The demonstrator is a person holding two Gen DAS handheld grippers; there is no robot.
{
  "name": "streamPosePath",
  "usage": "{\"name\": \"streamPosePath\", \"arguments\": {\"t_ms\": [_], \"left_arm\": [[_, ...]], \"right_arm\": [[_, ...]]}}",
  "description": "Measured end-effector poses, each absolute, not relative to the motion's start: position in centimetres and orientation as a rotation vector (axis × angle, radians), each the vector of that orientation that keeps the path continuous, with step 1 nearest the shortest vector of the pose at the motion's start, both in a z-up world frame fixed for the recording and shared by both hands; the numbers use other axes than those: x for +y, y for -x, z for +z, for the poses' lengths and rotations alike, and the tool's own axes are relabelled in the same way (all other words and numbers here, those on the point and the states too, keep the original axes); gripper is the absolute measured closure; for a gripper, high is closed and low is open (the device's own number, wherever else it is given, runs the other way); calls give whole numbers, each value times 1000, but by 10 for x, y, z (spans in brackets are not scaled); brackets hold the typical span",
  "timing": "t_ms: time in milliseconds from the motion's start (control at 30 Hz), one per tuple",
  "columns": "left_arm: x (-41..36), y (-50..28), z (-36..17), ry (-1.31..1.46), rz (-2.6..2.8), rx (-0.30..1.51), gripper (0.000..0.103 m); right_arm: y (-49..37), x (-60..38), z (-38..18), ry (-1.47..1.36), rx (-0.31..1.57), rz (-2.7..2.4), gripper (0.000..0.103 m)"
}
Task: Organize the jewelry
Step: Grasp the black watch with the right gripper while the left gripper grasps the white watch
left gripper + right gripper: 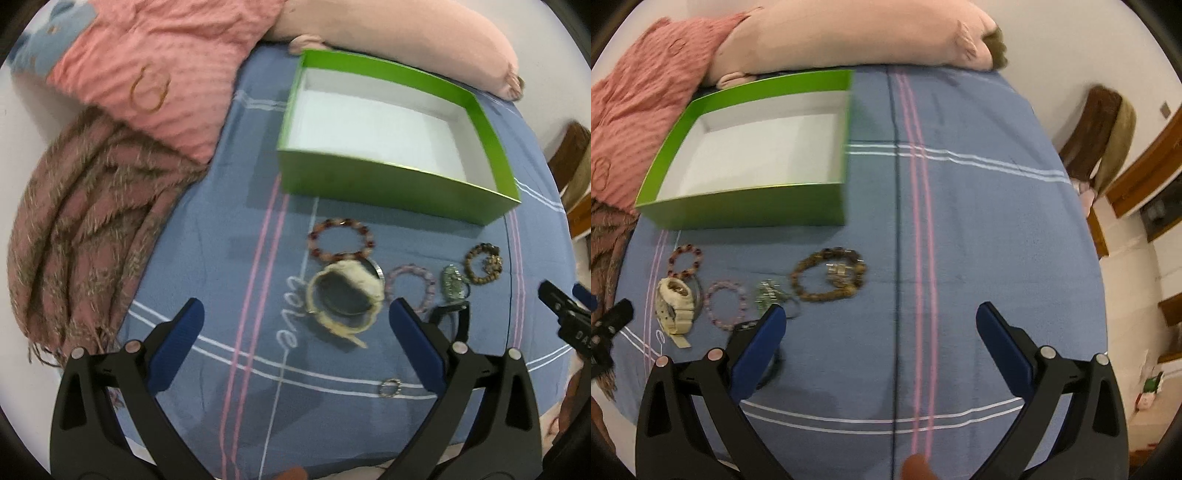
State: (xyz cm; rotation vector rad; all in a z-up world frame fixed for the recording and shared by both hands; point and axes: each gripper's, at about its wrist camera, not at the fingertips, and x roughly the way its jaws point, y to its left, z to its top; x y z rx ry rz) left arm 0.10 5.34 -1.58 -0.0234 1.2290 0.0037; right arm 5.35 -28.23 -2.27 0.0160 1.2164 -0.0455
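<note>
The box point(388, 184) at upper right looks like shiny green card, white and matt inside. The sheet point(221, 258) is soft blue cloth. The bracelets point(827, 275) are glossy beads. The scarf point(81, 229) at left looks fuzzy.

On the bed point(979, 229) a box point(746, 206) sits toward the far edge, before a pillow point(842, 33). Nearer lies a row of bracelets point(827, 275), with what seems a watch point(674, 306) leftmost
</note>
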Motion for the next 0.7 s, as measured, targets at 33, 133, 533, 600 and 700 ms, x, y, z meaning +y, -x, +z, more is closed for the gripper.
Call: {"name": "streamPosePath", "arguments": {"t_ms": [33,133,533,600,700], "left_arm": [[56,-2,-18,35,-1,1238,8],[64,0,-25,62,-8,1262,27],[42,-12,-53,-17,-74,1337,28],[43,-17,-60,-19,-81,1353,28],[49,-28,-72,49,-109,1386,32]], "right_arm": [[-53,-290,-25,-33,1226,-45,3],[-50,-295,-34,-69,1279,14,38],[-50,-212,-74,29,1396,342,64],[-51,-201,-81,55,1415,346,66],[-54,-196,-91,88,1435,343,88]]}}
